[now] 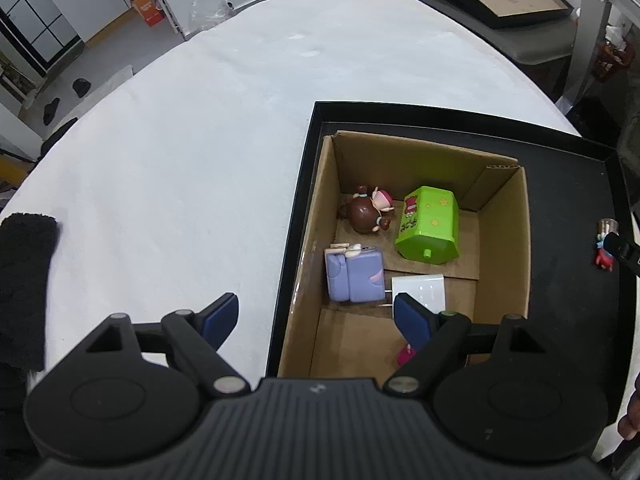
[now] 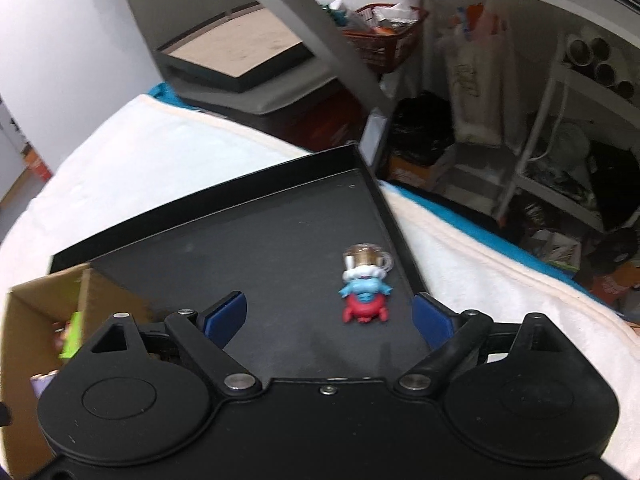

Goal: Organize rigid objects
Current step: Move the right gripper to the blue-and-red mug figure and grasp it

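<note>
A cardboard box [image 1: 502, 248] stands inside a black tray [image 1: 568, 280]. In the box lie a brown-haired doll figure [image 1: 366, 211], a green block toy [image 1: 429, 223], a purple toy [image 1: 354, 276], a white card [image 1: 420, 289] and a pink piece [image 1: 406, 354]. My left gripper [image 1: 316, 314] is open and empty above the box's near left wall. My right gripper [image 2: 330, 316] is open and empty over the tray [image 2: 280, 240], with a small blue and red figure [image 2: 366, 290] lying between its fingers and a little ahead. That figure also shows in the left wrist view [image 1: 605, 248].
The tray sits on a white cloth-covered table [image 1: 200, 140]. A black cloth [image 1: 24, 280] lies at the table's left edge. Beyond the table's right edge are shelves with clutter [image 2: 560, 140] and another flat tray [image 2: 236, 56]. The box shows at the left [image 2: 36, 312].
</note>
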A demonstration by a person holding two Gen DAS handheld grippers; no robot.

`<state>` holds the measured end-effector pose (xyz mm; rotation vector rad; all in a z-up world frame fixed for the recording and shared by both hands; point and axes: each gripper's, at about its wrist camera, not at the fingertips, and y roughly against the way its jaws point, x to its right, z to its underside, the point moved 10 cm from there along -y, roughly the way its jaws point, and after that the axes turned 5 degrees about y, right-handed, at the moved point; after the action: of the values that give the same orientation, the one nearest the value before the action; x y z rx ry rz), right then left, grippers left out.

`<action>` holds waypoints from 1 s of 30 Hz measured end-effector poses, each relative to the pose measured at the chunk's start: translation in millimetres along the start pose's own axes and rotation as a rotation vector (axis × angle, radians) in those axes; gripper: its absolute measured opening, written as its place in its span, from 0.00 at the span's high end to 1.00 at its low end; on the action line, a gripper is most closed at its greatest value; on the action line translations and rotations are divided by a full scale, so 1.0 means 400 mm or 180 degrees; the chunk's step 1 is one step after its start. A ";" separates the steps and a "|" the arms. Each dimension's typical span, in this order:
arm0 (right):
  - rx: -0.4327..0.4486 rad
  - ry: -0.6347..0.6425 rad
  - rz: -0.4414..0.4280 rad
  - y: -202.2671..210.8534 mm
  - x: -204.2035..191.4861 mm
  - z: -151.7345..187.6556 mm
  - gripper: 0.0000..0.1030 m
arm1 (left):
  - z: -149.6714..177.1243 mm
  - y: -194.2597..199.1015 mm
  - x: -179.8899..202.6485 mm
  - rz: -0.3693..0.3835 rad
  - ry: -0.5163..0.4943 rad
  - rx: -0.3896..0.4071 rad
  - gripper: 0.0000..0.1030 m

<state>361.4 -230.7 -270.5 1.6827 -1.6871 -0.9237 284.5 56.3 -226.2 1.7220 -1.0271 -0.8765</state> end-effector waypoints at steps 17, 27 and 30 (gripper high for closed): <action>-0.0267 0.0066 0.0161 -0.155 0.018 0.031 0.31 | -0.025 -0.033 0.053 -0.0083 -0.0080 -0.0102 0.19; -0.0092 0.0238 0.0262 -0.163 0.012 0.015 0.35 | -0.033 -0.036 0.047 -0.0115 -0.0056 -0.0109 0.19; -0.0093 0.0212 0.0278 -0.161 0.017 0.015 0.40 | -0.026 -0.035 0.055 -0.0086 -0.0104 -0.0118 0.19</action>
<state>394.9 -235.0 -326.2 1.5903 -1.6809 -0.8386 306.2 43.0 -238.4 1.6992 -1.0050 -0.9381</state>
